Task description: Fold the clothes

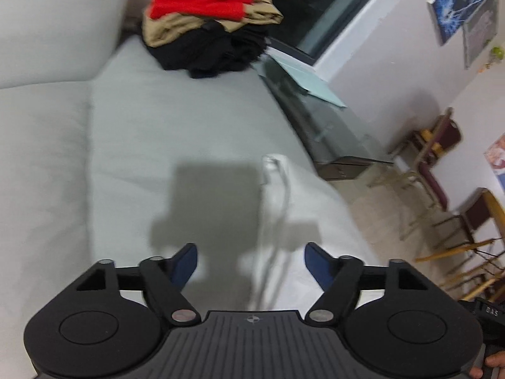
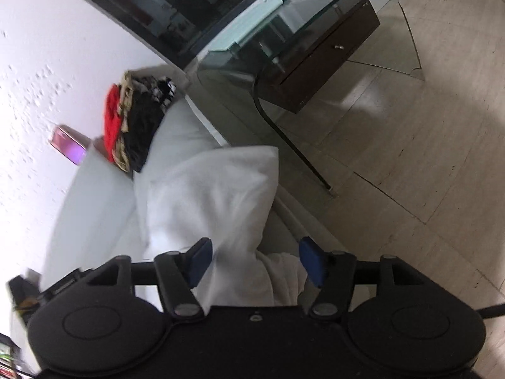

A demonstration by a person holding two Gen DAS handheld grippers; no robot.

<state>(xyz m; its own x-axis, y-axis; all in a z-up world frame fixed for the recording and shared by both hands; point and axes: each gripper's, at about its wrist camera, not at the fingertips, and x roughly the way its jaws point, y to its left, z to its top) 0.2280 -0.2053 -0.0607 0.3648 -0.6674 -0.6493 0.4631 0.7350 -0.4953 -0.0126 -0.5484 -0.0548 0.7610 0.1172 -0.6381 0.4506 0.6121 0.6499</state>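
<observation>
A white garment point(image 1: 293, 208) lies on the pale grey sofa seat point(image 1: 176, 126), its folded edge running toward me. My left gripper point(image 1: 251, 263) hovers open just above it, nothing between the blue pads. In the right wrist view the same white garment point(image 2: 214, 195) is bunched on the sofa point(image 2: 104, 195). My right gripper point(image 2: 255, 260) stands open over its near end, fingers either side of the cloth without closing on it. A stack of folded clothes point(image 1: 208, 22), red on tan on black, sits at the sofa's far end; the same clothes stack point(image 2: 132, 126) shows in the right wrist view.
A glass side table point(image 2: 315, 72) with a dark drawer stands by the sofa on a tiled floor point(image 2: 426, 158). Wooden chairs point(image 1: 442, 164) line the wall at right. A pink object point(image 2: 68, 143) rests behind the sofa. A hand point(image 1: 492, 363) holds the left gripper's handle.
</observation>
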